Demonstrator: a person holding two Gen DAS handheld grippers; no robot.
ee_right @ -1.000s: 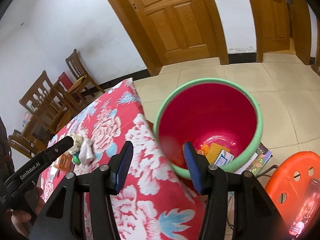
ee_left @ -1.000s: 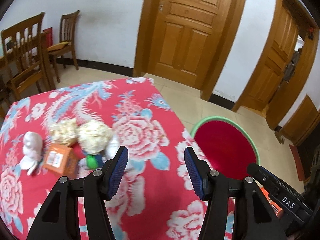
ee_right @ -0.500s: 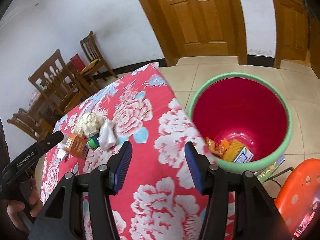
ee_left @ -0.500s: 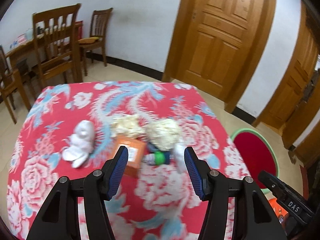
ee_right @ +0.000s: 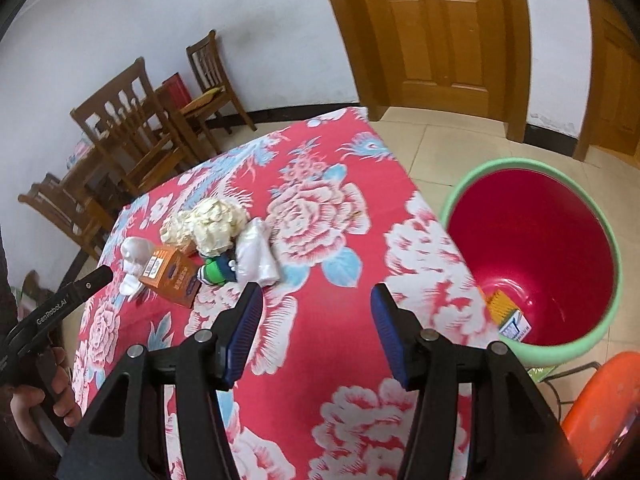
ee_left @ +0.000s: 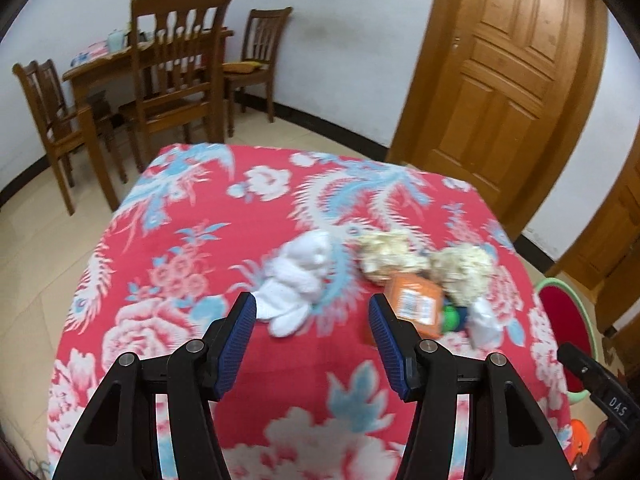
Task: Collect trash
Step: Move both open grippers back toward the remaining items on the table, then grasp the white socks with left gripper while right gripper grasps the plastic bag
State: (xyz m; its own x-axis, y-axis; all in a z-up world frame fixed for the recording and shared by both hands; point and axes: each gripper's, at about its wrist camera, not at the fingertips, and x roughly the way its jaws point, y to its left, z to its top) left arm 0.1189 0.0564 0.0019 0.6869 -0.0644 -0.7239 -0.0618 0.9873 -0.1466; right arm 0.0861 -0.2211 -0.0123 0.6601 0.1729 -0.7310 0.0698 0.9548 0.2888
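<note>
Across the flowered red tablecloth point(ee_left: 280, 360) the trash lies in a loose row, and the left gripper point(ee_left: 312, 330) hangs above the near part of the table with its blue-padded jaws wide apart and nothing between them. Just ahead of it and slightly toward its left finger is the white crumpled tissue point(ee_left: 298, 280), an oblong wad whose long axis runs from the near left to the far right (roughly along the line of approach, so the jaws would close across its narrow width). Next to the right come a pale crumpled paper ball point(ee_left: 386, 256), an orange carton point(ee_left: 414, 304) close by the right finger's tip, a second paper ball point(ee_left: 462, 270), a green-and-blue wrapper point(ee_right: 218, 270) and a small white plastic bag point(ee_right: 256, 254). I judge the tissue to be the left gripper's likeliest target, since it is the nearest piece and lies nearly on its centreline. The right gripper point(ee_right: 316, 326), also spread open and empty, hovers over bare cloth nearer the table's right edge, well apart from the pile; the red bin with its green rim point(ee_right: 452, 200) stands on the floor beside that edge, already holding a few orange and white packets. Legible writing: "GenRobot.AI" on the left gripper's body seen from the right wrist view, and "DAS" on the right gripper's body seen from the left; the carton's print is too blurred to read.
</note>
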